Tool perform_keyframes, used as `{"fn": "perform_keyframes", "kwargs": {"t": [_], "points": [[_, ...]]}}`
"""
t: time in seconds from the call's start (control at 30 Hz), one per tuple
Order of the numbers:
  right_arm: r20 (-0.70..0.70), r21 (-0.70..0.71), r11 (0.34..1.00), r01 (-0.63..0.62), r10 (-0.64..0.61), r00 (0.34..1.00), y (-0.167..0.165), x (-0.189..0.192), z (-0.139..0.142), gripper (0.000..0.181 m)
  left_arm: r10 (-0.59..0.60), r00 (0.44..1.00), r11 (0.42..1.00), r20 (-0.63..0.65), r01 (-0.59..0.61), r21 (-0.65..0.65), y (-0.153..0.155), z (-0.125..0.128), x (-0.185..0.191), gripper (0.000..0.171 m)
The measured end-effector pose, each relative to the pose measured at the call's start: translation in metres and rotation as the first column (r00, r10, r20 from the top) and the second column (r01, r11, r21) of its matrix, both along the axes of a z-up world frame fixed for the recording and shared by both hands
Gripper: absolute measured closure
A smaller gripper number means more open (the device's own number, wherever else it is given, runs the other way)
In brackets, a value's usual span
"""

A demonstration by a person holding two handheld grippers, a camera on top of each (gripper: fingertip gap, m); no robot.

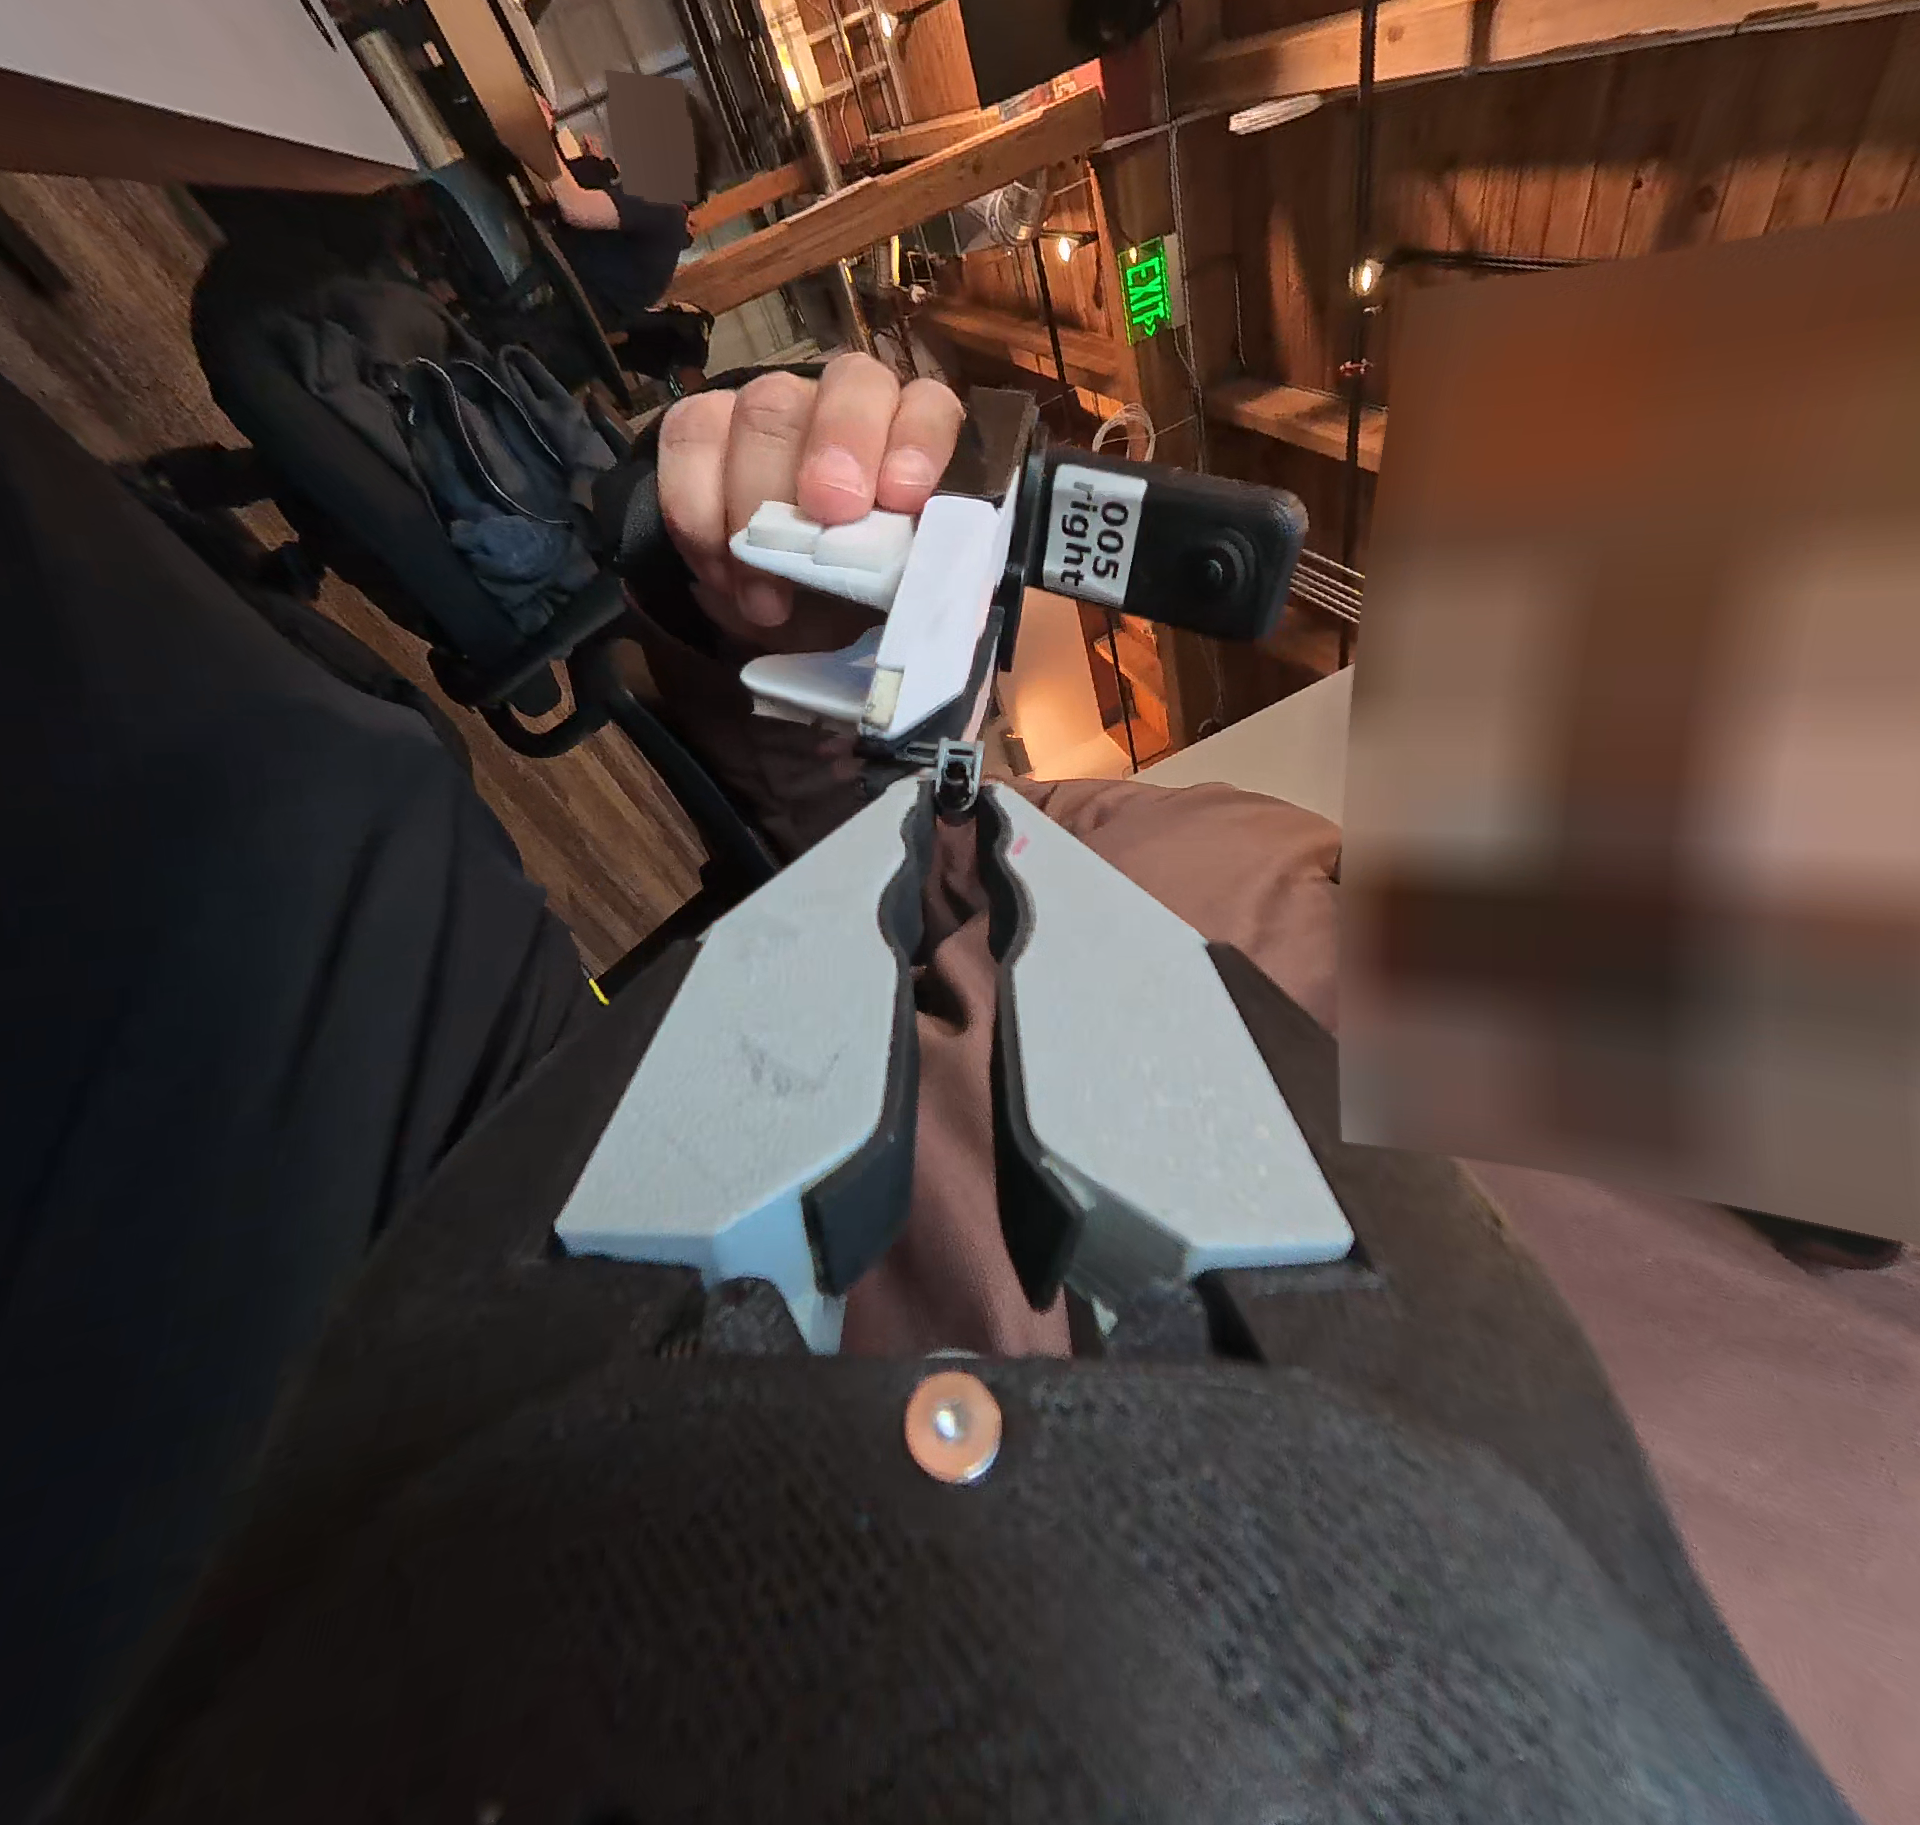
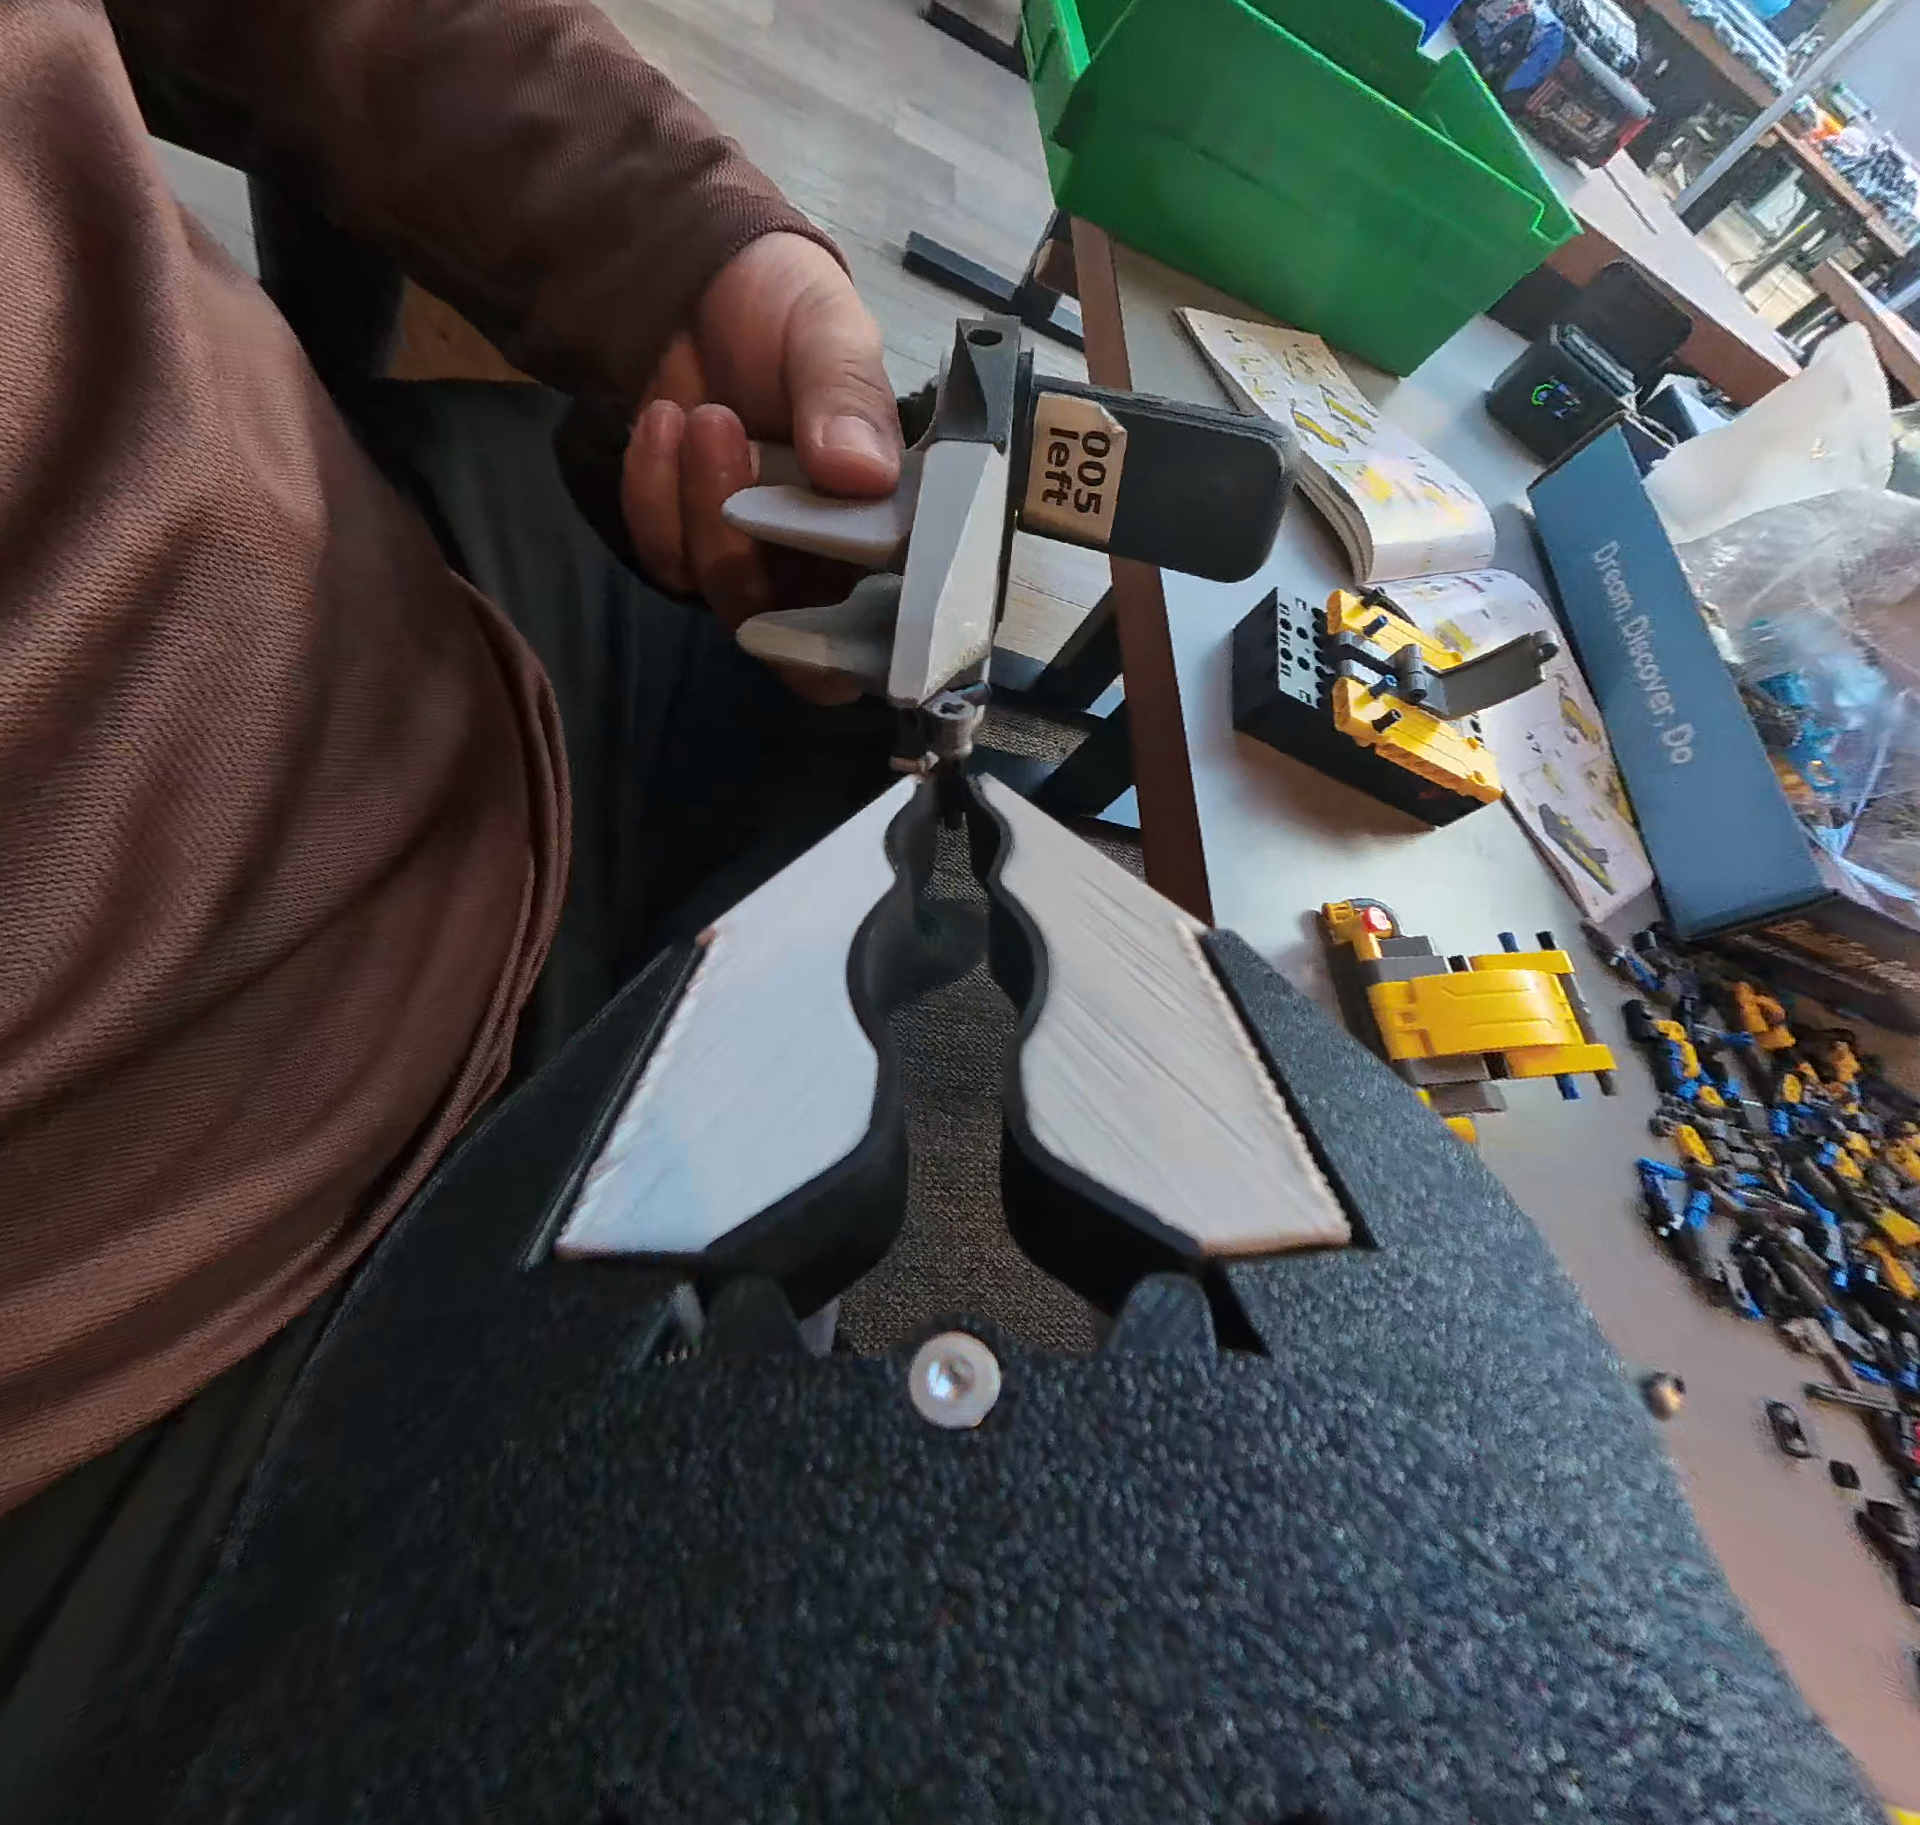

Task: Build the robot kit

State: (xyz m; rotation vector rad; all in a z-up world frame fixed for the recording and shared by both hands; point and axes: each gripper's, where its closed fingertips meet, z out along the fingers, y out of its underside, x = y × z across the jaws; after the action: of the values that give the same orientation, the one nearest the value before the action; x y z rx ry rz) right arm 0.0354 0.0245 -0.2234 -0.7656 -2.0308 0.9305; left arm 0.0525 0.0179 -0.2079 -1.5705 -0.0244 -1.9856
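Both hand-held grippers meet tip to tip in the air, off the table's near edge. In the left wrist view my left gripper (image 1: 952, 807) is shut on a small black connector piece (image 1: 958, 765). The right gripper (image 1: 914, 726), held by a hand (image 1: 821, 487), pinches the same piece from the far side. In the right wrist view my right gripper (image 2: 948, 796) is shut on the small dark piece (image 2: 950, 726). The left gripper (image 2: 940, 705), held by a hand (image 2: 769, 404) in a brown sleeve, faces it. How the piece is split between the tips is too small to tell.
A grey table (image 2: 1299, 840) carries a black-and-yellow brick model (image 2: 1351, 695), a yellow brick vehicle part (image 2: 1465, 1017), open booklets (image 2: 1340, 445), a dark blue box (image 2: 1662, 684), a plastic bag (image 2: 1808, 570), several loose small pieces (image 2: 1766, 1152) and green bins (image 2: 1278, 144). A black chair with clothes (image 1: 447, 487) stands behind. My two grippers' fingertips are within a few centimetres of each other.
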Motion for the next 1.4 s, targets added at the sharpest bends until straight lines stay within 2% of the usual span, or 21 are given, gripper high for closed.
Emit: {"fn": "perform_keyframes", "kwargs": {"t": [0.07, 0.13, 0.17, 0.27, 0.3, 0.37, 0.43, 0.5, 0.53, 0.6, 0.67, 0.77, 0.9, 1.07, 1.27, 1.4], "points": [[0.048, -0.05, 0.999, 0.002, 0.0, 0.999, 0.001, 0.001, -0.004, 0.179, 0.016, 0.999, 1.0, -0.033, -0.016, 0.003, 0.002, -0.003, -0.001, 0.167], [0.124, -0.113, 0.993, 0.03, -0.016, 0.992, 0.004, -0.001, -0.013, 0.179, 0.055, 0.989, 0.998, -0.136, -0.053, 0.019, 0.005, -0.012, -0.003, 0.167], [0.162, -0.137, 0.989, 0.052, -0.03, 0.986, 0.007, -0.002, -0.019, 0.18, 0.085, 0.972, 0.996, -0.217, -0.08, 0.034, 0.008, -0.019, -0.006, 0.166], [0.262, -0.208, 0.971, 0.117, -0.06, 0.963, 0.014, -0.003, -0.033, 0.18, 0.194, 0.865, 0.979, -0.462, -0.144, 0.142, 0.013, -0.032, -0.02, 0.158], [0.288, -0.235, 0.963, 0.132, -0.061, 0.956, 0.015, -0.003, -0.035, 0.181, 0.236, 0.812, 0.969, -0.534, -0.155, 0.193, 0.015, -0.033, -0.026, 0.155], [0.331, -0.276, 0.949, 0.149, -0.052, 0.942, 0.014, -0.003, -0.039, 0.181, 0.338, 0.64, 0.934, -0.69, -0.137, 0.33, 0.018, -0.037, -0.036, 0.142], [0.366, -0.307, 0.939, 0.153, -0.032, 0.93, 0.011, -0.002, -0.043, 0.181, 0.402, 0.484, 0.895, -0.778, -0.026, 0.446, 0.014, -0.037, -0.034, 0.137], [0.391, -0.34, 0.929, 0.145, 0.0, 0.92, 0.005, -0.002, -0.045, 0.18, 0.451, 0.379, 0.855, -0.808, 0.078, 0.513, 0.012, -0.038, -0.029, 0.132], [0.396, -0.357, 0.924, 0.14, 0.014, 0.918, 0.002, -0.002, -0.045, 0.18, 0.462, 0.355, 0.841, -0.813, 0.115, 0.528, 0.012, -0.038, -0.025, 0.131], [0.406, -0.374, 0.917, 0.136, 0.03, 0.913, -0.002, -0.001, -0.046, 0.18, 0.444, 0.366, 0.84, -0.818, 0.147, 0.522, 0.011, -0.041, -0.018, 0.132], [0.404, -0.38, 0.916, 0.13, 0.038, 0.914, -0.005, -0.001, -0.045, 0.18, 0.388, 0.385, 0.87, -0.837, 0.149, 0.471, 0.01, -0.048, -0.015, 0.135], [0.394, -0.366, 0.922, 0.124, 0.033, 0.918, -0.006, -0.001, -0.046, 0.18, 0.337, 0.41, 0.891, -0.848, 0.152, 0.427, 0.007, -0.058, -0.012, 0.154], [0.386, -0.341, 0.934, 0.11, 0.032, 0.922, -0.006, -0.001, -0.049, 0.18, 0.32, 0.422, 0.903, -0.848, 0.135, 0.408, 0.007, -0.061, -0.012, 0.154], [0.377, -0.359, 0.93, 0.084, 0.062, 0.924, -0.008, 0.003, -0.047, 0.18, 0.313, 0.508, 0.903, -0.802, 0.102, 0.417, 0.004, -0.057, -0.008, 0.154], [0.372, -0.331, 0.94, 0.087, 0.045, 0.927, -0.006, 0.003, -0.049, 0.18, 0.309, 0.542, 0.91, -0.781, 0.072, 0.409, 0.004, -0.055, -0.008, 0.154], [0.383, -0.283, 0.954, 0.1, 0.017, 0.923, -0.001, 0.005, -0.055, 0.18, 0.341, 0.58, 0.912, -0.74, -0.015, 0.409, 0.008, -0.049, -0.014, 0.16]]}}
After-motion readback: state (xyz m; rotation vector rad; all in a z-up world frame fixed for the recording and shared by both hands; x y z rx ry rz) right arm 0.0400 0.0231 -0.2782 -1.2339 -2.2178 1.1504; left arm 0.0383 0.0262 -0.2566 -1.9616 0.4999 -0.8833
